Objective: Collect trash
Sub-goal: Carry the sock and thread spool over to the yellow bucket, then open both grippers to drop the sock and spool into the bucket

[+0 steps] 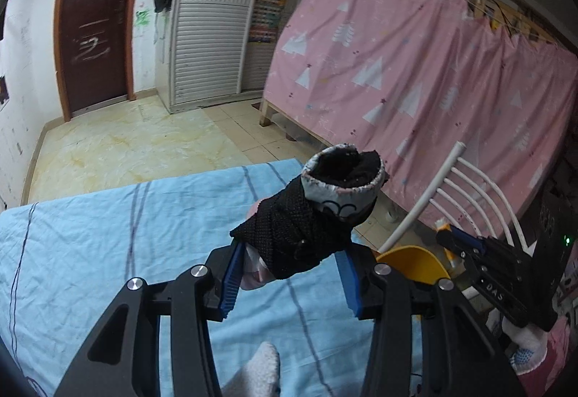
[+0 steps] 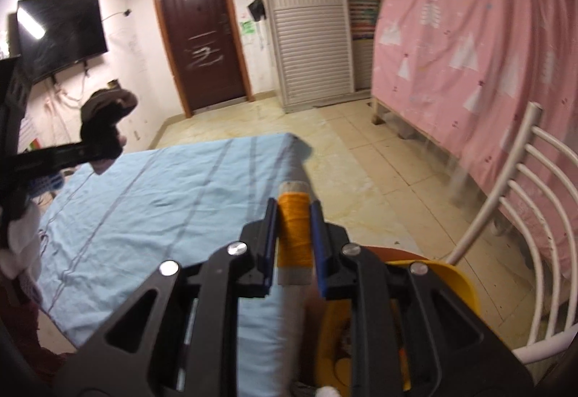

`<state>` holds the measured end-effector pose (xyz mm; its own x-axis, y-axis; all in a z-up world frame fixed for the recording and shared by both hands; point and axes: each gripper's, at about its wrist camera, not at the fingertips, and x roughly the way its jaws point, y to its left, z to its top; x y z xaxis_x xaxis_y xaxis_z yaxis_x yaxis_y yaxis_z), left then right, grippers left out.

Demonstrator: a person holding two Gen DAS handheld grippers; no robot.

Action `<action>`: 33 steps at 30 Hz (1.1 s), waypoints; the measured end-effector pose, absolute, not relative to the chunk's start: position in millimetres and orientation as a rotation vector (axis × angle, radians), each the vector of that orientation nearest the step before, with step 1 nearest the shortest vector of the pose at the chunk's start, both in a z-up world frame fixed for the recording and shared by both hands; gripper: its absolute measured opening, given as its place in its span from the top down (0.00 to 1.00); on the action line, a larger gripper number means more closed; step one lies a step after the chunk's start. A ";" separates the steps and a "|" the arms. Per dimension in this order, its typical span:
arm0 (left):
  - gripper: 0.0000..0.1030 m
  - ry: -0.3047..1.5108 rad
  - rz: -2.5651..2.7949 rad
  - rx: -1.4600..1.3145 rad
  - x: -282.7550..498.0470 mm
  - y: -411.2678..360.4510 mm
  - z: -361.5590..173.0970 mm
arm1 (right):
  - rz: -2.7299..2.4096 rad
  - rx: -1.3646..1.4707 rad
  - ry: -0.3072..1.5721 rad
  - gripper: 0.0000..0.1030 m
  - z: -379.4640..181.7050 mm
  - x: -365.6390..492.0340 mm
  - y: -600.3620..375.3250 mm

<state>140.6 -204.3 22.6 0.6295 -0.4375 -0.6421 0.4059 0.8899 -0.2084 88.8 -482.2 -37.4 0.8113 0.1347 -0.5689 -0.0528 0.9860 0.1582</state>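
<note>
My left gripper point(image 1: 289, 274) is shut on a black mesh shoe point(image 1: 310, 216) with a pale patterned collar, held up above the blue striped sheet point(image 1: 108, 252). The shoe also shows in the right wrist view point(image 2: 104, 122), held high at the left. My right gripper point(image 2: 294, 227) is shut on a spool of orange thread point(image 2: 295, 234), held over the sheet's right edge. The right gripper shows in the left wrist view point(image 1: 451, 240) at the right, above the yellow bin point(image 1: 412, 263). The bin sits below my right gripper point(image 2: 455, 281).
A white metal chair point(image 2: 523, 198) stands right of the bin. A pink curtained bunk point(image 1: 415, 64) fills the right side. A white louvred wardrobe point(image 2: 310, 17) and brown door point(image 2: 202, 28) are at the back. A TV point(image 2: 61, 32) hangs on the left wall. Tiled floor lies beyond.
</note>
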 end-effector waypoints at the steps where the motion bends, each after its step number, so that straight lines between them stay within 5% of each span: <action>1: 0.63 0.751 -0.494 -0.034 138.6 -213.5 21.6 | 0.084 0.141 0.617 0.84 -39.2 87.1 -492.4; 18: 0.63 0.811 -0.663 0.144 108.5 -354.8 5.6 | -0.050 0.254 0.688 0.82 -94.5 70.8 -586.1; 19: 0.63 0.817 -0.673 0.154 106.6 -361.9 3.5 | -0.053 0.266 0.696 0.78 -98.1 70.2 -590.7; 21: 0.63 0.829 -0.695 0.170 104.2 -373.6 -0.7 | -0.058 0.284 0.698 0.46 -101.1 68.5 -596.6; 33: 0.58 0.931 -0.817 0.232 100.3 -439.1 -32.8 | -0.156 0.383 0.599 0.42 -92.7 41.8 -631.3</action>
